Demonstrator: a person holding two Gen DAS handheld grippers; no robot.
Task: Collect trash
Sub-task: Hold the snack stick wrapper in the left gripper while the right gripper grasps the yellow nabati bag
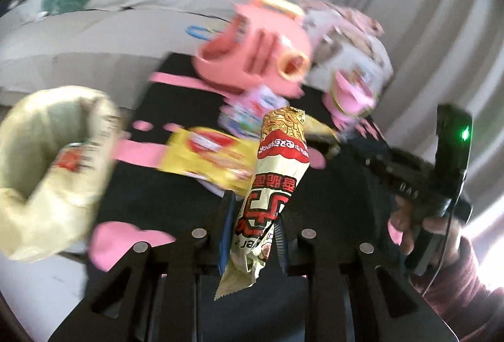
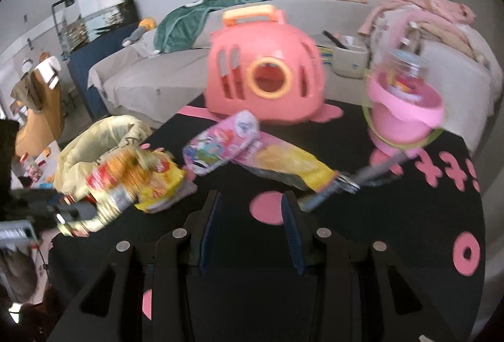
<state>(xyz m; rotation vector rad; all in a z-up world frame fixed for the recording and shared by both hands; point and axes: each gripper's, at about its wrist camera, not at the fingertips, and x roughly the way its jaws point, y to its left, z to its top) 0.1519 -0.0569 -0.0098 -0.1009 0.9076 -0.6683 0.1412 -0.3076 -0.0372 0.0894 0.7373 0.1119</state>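
Left wrist view: left hand-held gripper (image 1: 252, 235) is clamped on a noodle snack wrapper (image 1: 274, 181), held upright above the counter (image 1: 163, 184). The trash bag (image 1: 47, 165) gapes at left. Risk: thin foil could slip from the pads while being carried over.

Right wrist view: right hand-held gripper (image 2: 252, 228) has jaws parted, empty. A yellow wrapper (image 2: 293, 165) lies ahead; motion blur suggests a mis-aimed approach.
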